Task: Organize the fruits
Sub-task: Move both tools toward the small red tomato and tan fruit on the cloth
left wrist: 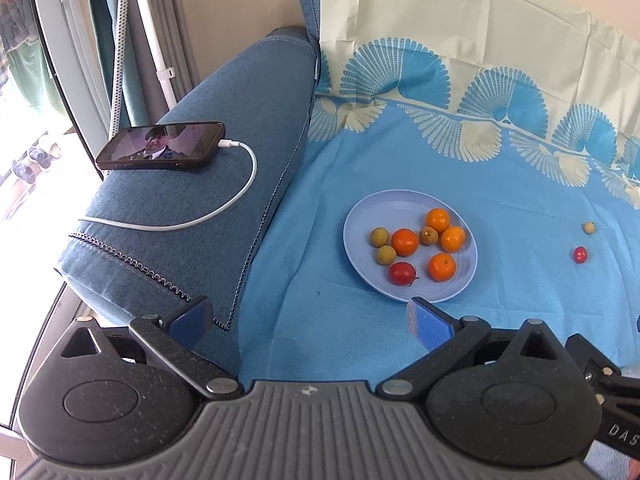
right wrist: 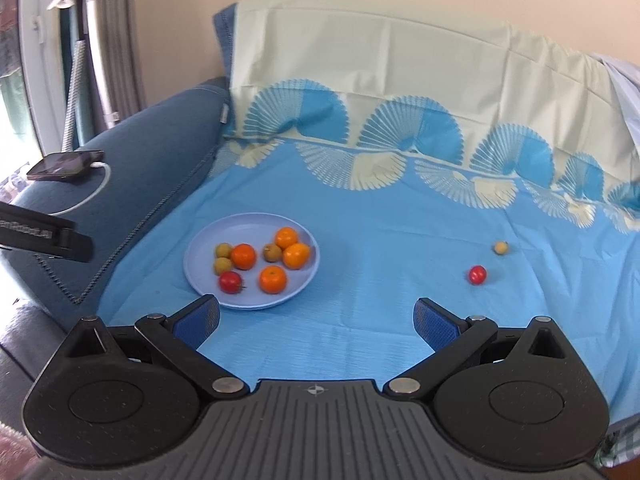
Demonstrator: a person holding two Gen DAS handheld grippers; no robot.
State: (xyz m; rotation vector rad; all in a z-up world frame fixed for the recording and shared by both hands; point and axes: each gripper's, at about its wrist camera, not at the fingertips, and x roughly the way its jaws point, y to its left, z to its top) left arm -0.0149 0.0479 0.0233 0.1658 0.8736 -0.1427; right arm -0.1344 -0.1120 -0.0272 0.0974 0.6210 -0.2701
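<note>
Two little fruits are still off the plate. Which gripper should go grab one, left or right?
Probably the right gripper. It is open, and the red fruit and small tan fruit lie on the cloth toward its right side. The left gripper faces the plate instead.

We are in a home, in a living room it seems. We see a blue fabric sofa (left wrist: 224,128) with a patterned blue sheet (left wrist: 500,200) spread over its seat and back. A phone (left wrist: 160,146) on a white charging cable (left wrist: 224,208) lies on the armrest. Beside it we see curtains (left wrist: 132,40) at a bright glass door (left wrist: 48,80).
</note>
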